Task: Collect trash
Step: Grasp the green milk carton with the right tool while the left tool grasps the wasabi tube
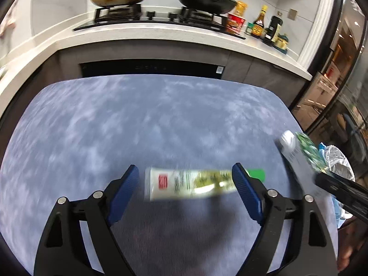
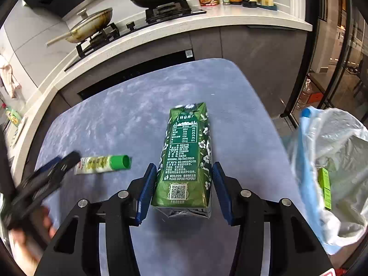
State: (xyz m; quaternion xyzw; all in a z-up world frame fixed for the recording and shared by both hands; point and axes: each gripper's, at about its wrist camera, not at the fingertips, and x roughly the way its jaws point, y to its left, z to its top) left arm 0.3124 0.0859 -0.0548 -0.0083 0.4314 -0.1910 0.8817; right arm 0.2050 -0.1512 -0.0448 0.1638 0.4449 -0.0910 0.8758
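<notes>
I see a matt, mottled blue-grey table with a slightly napped, cloth-like look. My left gripper and right gripper are matt black plastic with ribbed blue pads and shiny metal pivot pins. The carton is glossy printed green card, its base foil-silver and creased. The tube looks like smooth soft plastic with a glossy green cap. The trash bag is thin, crinkled, translucent plastic film.
</notes>
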